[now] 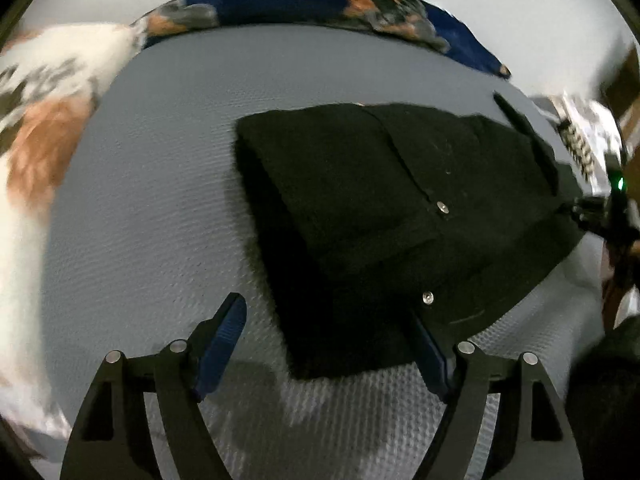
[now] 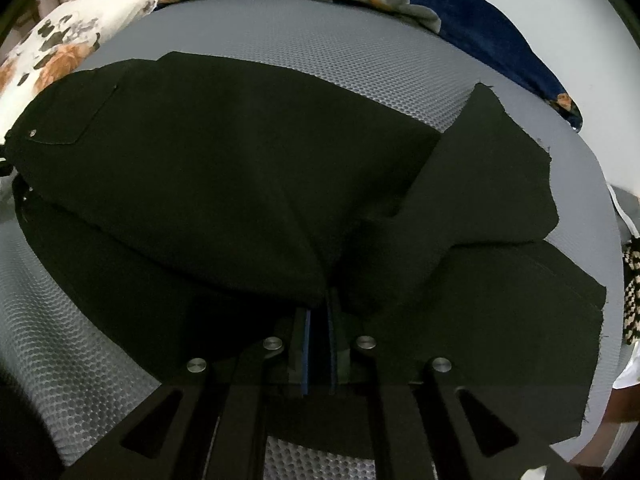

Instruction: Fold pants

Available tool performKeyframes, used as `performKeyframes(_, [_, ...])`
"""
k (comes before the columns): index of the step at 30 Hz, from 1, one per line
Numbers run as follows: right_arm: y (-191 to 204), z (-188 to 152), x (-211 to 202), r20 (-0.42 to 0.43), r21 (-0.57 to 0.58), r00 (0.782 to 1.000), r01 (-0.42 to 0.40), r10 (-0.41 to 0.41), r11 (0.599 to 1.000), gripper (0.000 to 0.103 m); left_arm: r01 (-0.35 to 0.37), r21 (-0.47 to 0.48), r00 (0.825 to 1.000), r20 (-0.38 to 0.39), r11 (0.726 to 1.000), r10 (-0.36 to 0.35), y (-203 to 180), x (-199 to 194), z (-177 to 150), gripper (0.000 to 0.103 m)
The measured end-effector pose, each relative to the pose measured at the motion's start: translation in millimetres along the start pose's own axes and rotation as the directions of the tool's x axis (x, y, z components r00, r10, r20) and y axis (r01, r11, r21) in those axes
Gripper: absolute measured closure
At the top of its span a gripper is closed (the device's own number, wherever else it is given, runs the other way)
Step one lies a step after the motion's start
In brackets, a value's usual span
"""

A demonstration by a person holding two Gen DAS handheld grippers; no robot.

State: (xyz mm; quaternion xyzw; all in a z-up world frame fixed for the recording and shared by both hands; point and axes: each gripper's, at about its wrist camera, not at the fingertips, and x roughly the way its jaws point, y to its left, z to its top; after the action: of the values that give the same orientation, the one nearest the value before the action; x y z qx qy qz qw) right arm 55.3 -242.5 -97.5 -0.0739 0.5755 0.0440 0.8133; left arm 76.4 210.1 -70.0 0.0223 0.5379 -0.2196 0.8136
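Observation:
Black pants (image 1: 384,208) lie on a grey textured bed surface (image 1: 160,200), waist end with metal rivets toward my left gripper (image 1: 324,320). That gripper is open, its jaws wide apart around the near corner of the waist, holding nothing. In the right wrist view the pants (image 2: 224,176) are partly folded, with the leg ends (image 2: 488,184) lifted and doubled over. My right gripper (image 2: 318,312) is shut on a fold of the black fabric, which bunches up at its fingertips. The right gripper also shows at the right edge of the left wrist view (image 1: 600,216).
A dark blue floral blanket (image 1: 304,4) lies along the far edge of the bed. A white and orange floral pillow (image 1: 44,120) is at the left. A black-and-white patterned cloth (image 2: 632,292) sits at the right edge.

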Motion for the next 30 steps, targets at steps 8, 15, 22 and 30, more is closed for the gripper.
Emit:
performKeyframes(8, [2.1,0.3,1.7,0.012,-0.002,1.000,-0.010,0.010,1.000,0.096,0.202,-0.400,0.979,0.100,0.894,-0.177,24.2,-45.5,-0.1,0.026])
performKeyframes(15, [1.8,-1.1,0.7,0.026,0.005,1.000,-0.017,0.017,1.000,0.095,0.256,-0.630,0.957,0.059,0.733,-0.284,14.4,-6.8,-3.5,0.033])
performKeyframes(22, [0.7,-2.3,-3.6,0.050,0.006,0.999,-0.006,0.006,1.000,0.097,0.223,-0.751,0.958,0.053,0.621,-0.280,21.0,27.7,-7.6,0.068])
performKeyframes(30, [5.0,-6.6,-54.5,0.089,0.021,0.996,0.018,-0.020,1.000,0.099,0.200,-0.616,0.977,0.063,0.762,-0.205,5.0,10.3,25.1,0.082])
